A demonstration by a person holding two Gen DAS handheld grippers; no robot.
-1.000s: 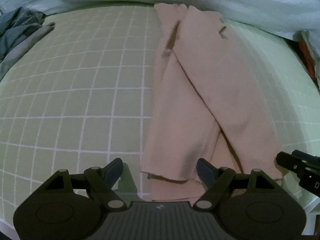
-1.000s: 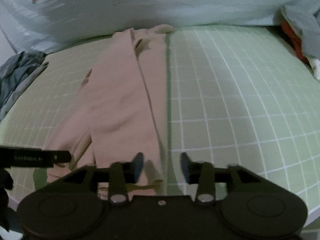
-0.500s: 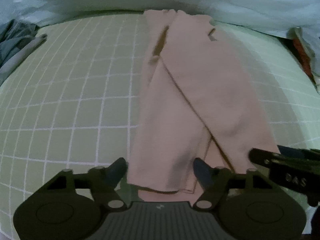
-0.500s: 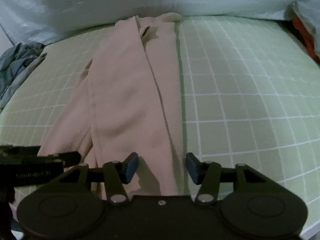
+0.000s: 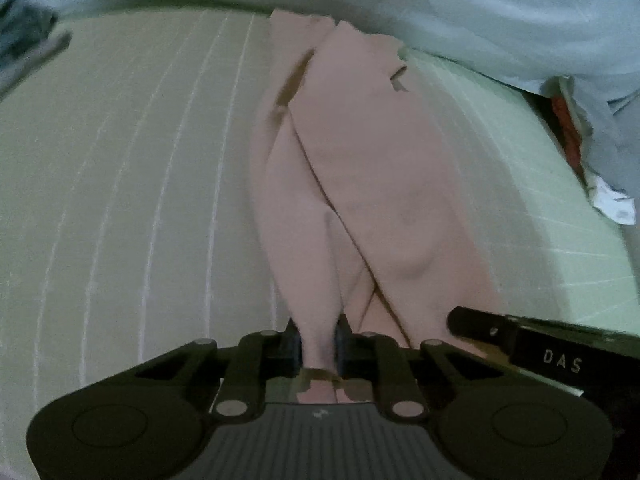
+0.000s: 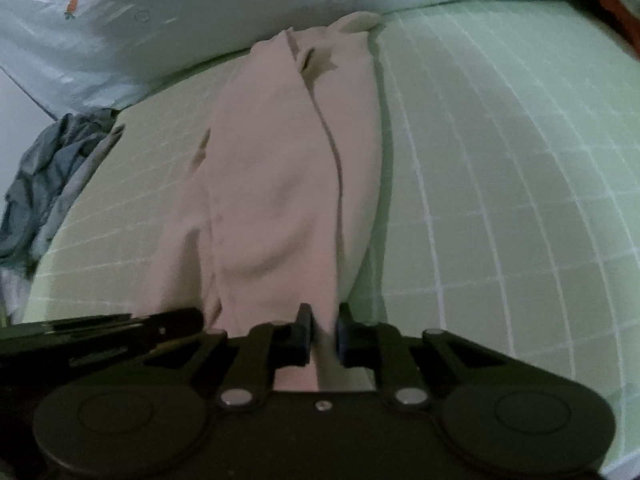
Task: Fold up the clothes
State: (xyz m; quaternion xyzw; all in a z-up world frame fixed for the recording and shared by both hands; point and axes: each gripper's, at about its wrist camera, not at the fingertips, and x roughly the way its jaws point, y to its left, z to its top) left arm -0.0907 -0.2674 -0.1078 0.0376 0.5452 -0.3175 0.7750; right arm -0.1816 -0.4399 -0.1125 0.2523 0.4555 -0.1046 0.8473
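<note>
Broadly, the green checked mat [image 5: 120,200] carries a long pink garment [image 5: 360,184] whose long axis runs straight away from both grippers. Its near end sits at the fingers: the left gripper [image 5: 318,344] and right gripper [image 6: 322,340] are each closing on one near corner, cloth pinched between.

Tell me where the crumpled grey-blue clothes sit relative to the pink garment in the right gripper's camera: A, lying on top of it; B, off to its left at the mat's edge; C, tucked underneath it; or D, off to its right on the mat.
B: in the right wrist view the grey-blue clothes are bunched at the left edge of the green grid mat, apart from the pink garment.
</note>
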